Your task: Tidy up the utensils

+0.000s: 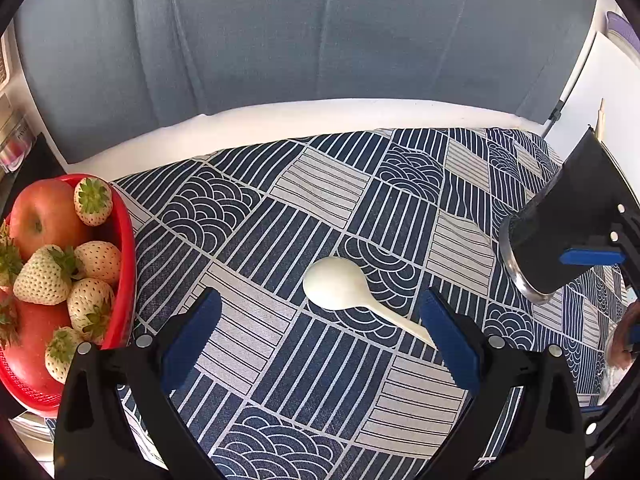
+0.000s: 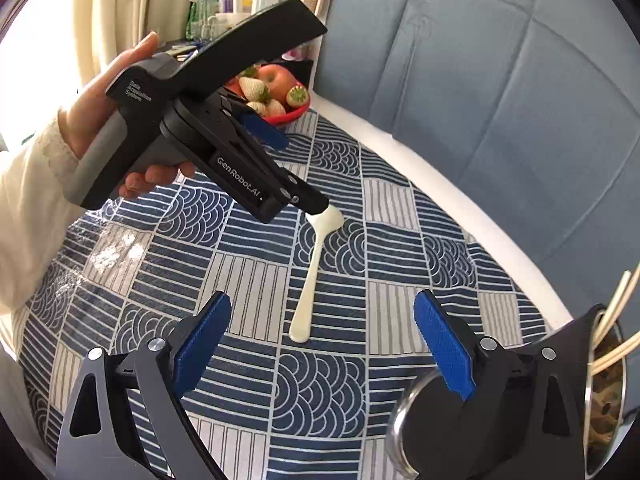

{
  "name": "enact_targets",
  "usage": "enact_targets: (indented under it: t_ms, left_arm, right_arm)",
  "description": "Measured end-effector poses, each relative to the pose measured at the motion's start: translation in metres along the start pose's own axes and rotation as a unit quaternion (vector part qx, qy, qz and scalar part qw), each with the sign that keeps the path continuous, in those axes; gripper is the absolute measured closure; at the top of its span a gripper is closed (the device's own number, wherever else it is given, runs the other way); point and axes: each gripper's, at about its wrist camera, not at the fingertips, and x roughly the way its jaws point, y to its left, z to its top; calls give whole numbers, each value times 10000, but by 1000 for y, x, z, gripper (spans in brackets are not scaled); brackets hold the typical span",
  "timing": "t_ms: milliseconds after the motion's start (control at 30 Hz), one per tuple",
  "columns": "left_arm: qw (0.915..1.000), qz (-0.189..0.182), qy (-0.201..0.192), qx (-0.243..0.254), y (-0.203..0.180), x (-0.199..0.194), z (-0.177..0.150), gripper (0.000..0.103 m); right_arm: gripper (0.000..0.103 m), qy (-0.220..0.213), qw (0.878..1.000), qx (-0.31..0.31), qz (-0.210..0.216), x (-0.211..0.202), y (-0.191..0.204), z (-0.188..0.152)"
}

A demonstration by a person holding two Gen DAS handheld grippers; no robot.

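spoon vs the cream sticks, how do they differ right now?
1. The spoon lies flat and loose on the patterned cloth; the sticks sit in a black holder, ends poking out.
2. The spoon has a broad rounded bowl; the sticks are thin and straight.
3. The spoon sits between the open fingers of the left tool; the sticks are off to the far right.
Both are cream-white.

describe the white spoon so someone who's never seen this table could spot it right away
Start at the blue-and-white patterned tablecloth that covers the table in front of the blue cushions. Near its middle, between the red fruit bowl and the dark metal-rimmed utensil cup, lies the white spoon. It is the only loose utensil lying flat on the cloth, plain cream-white with a round bowl and a slim handle.
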Motion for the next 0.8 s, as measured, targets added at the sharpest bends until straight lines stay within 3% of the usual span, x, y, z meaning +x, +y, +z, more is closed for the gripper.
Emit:
enact_targets:
  t_ms: [200,300,467,667,700,767,800]
  left_arm:
    - [9998,-160,-58,51,8,2,-4,6]
    - [9991,-357,-52,227,12,-2,-7,6]
    - [9989,-217,-72,421,20,-9,-11,6]
    - [9975,-285,-225,605,25,-22,-13,6]
    - [9975,-281,-240,605,26,-23,-13,6]
    - [9976,-269,-279,582,30,-26,-13,6]
    - [9977,-256,-292,560,32,-27,-13,6]
  right_arm:
    - [15,399,9983,426,-69,53,-3,4]
    - [15,523,9964,646,149,73,-8,9]
    - [16,682,9942,810,186,98,-10,19]
    - [32,855,9899,1092,289,122,-20,31]
    - [36,862,9887,1173,370,124,-23,33]
    - [57,852,9885,1187,381,125,-24,37]
    - [87,853,9882,1198,421,124,-25,40]
